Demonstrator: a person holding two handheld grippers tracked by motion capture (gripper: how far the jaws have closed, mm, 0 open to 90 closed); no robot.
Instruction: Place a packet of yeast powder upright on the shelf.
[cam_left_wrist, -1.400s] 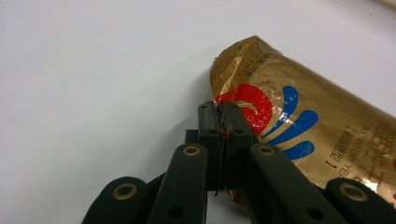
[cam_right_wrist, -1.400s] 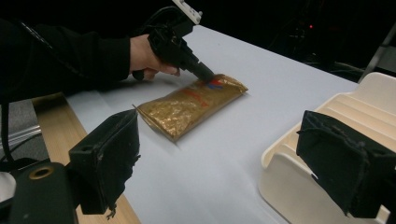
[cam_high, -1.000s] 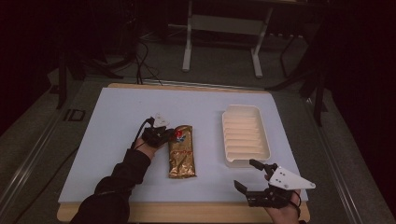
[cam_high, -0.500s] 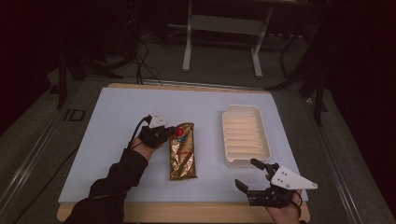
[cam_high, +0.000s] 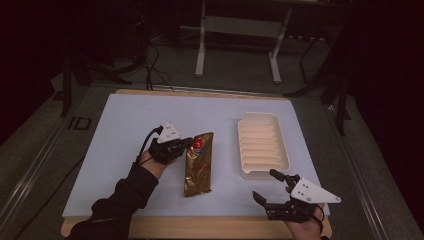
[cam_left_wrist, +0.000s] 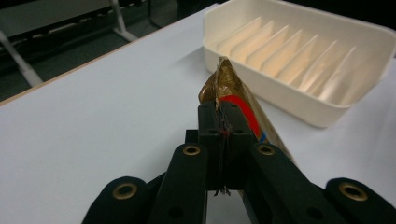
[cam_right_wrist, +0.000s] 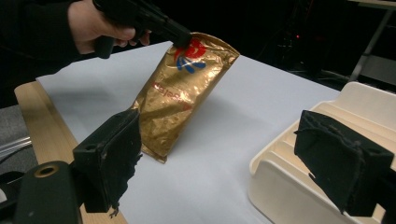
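1. High view. Dark room behind, with a metal stand frame and cables on the floor; a pale blue-white mat on a wooden table (cam_high: 100, 227) fills the work area. Left gripper (cam_high: 186, 143) sits left of centre, its jaws pressed together on the far top corner of a gold foil pouch (cam_high: 198, 167). The pouch's near end appears to rest on the mat with the far end raised. A cream ridged tray (cam_high: 262, 145) lies to the right, apart from the pouch. Right gripper (cam_high: 270, 186) hovers at the near right edge, jaws spread, holding nothing.

2. Left gripper view. Jaws are closed flat on the crimped top seam of the pouch (cam_left_wrist: 224, 81), so the bag hangs from its corner. Judgement: pinching the seam gives a firm hold on thin foil without crushing the contents. The tray (cam_left_wrist: 327, 112) is just beyond, its dividers running across; likely the destination.

3. Right gripper view. Its own black jaws stand wide apart, nothing between them. The pouch (cam_right_wrist: 180, 100) tilts, top corner lifted by the left gripper (cam_right_wrist: 184, 37), bottom edge on the mat. The tray (cam_right_wrist: 280, 186) sits near right. Judgement: the right gripper waits to steady or take the bag.

4. Markings. Red and blue round logo near the pouch top; a line of red lettering below, too blurred to read. No brand legible.
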